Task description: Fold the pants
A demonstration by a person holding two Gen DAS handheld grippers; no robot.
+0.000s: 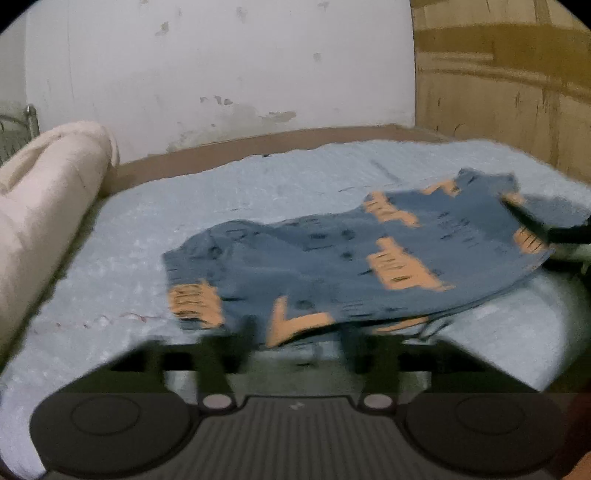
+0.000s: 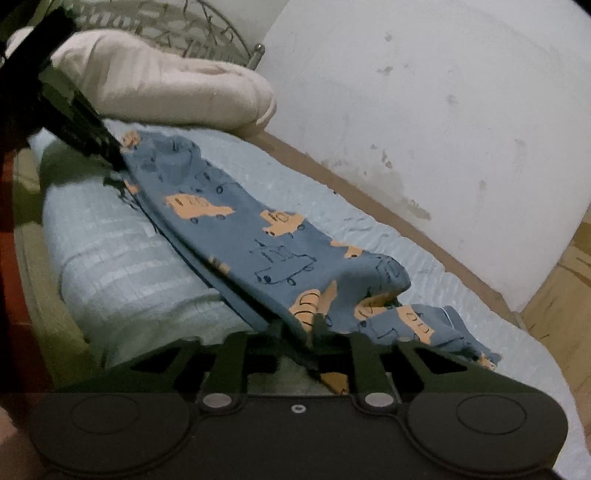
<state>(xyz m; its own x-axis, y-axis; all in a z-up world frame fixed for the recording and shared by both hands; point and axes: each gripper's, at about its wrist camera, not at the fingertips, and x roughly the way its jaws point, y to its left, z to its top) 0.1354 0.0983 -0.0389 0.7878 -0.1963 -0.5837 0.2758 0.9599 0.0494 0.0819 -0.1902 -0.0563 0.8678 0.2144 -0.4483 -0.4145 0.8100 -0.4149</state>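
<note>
Blue pants [image 1: 332,251] printed with orange vehicles lie folded flat on the light blue bed cover [image 1: 184,192]. My left gripper [image 1: 297,332] stands open at their near edge, its fingers wide apart with the hem between the tips. In the right wrist view the pants [image 2: 240,229] stretch from the left gripper [image 2: 116,166] at their far corner down to my right gripper [image 2: 299,328]. The right gripper's jaws stand a little apart with a fold of fabric between them, not pressed. It also shows at the pants' right edge as the right gripper [image 1: 511,201].
A rolled cream blanket [image 1: 48,177] lies along the bed's head, in front of a metal headboard [image 2: 184,22]. A stained white wall [image 1: 221,74] runs along the far side of the bed. A wooden cabinet [image 1: 498,92] stands at the bed's foot.
</note>
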